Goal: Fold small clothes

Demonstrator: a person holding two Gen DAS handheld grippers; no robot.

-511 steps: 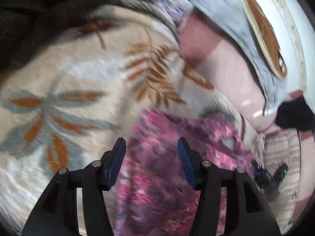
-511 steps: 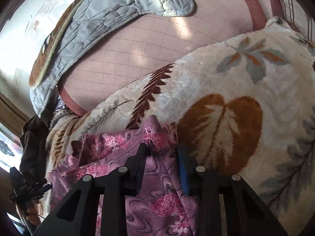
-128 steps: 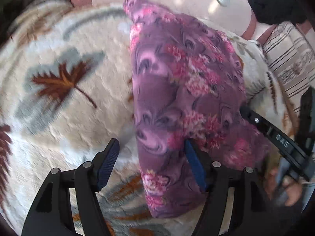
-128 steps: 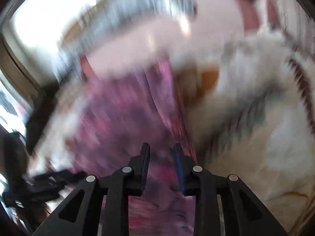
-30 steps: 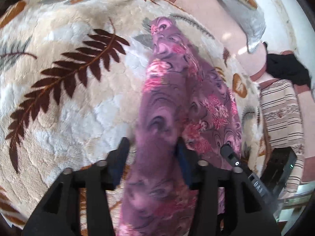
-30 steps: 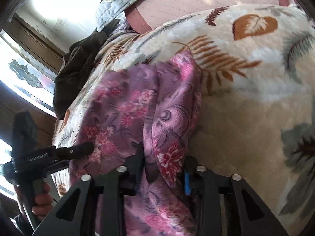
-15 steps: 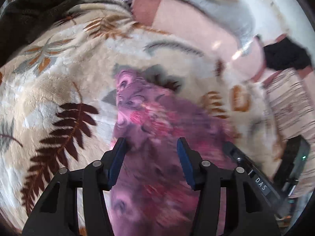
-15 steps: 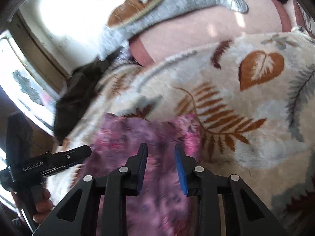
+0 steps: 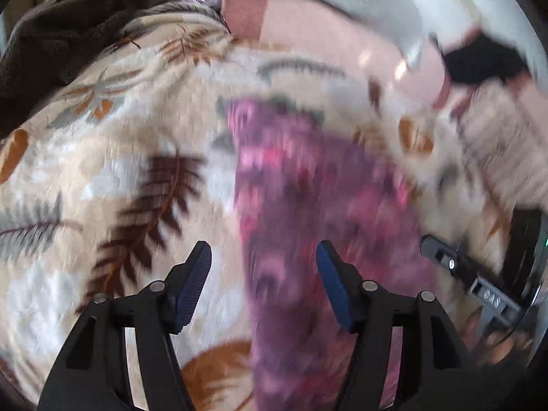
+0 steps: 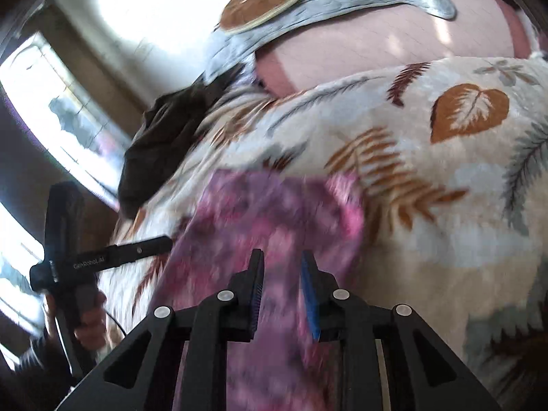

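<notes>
The purple floral garment lies in a long folded strip on the leaf-patterned blanket. The left gripper is held above it, jaws spreading, with nothing clamped. The right gripper is held over the strip's near end, its jaws narrow and apparently clear of the cloth. Before the next fold, the strip's edges should be squared.

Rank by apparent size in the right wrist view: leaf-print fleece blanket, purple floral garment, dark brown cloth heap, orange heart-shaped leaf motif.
1. Leaf-print fleece blanket
2. Purple floral garment, though it lies nearest the camera
3. Dark brown cloth heap
4. Orange heart-shaped leaf motif
</notes>
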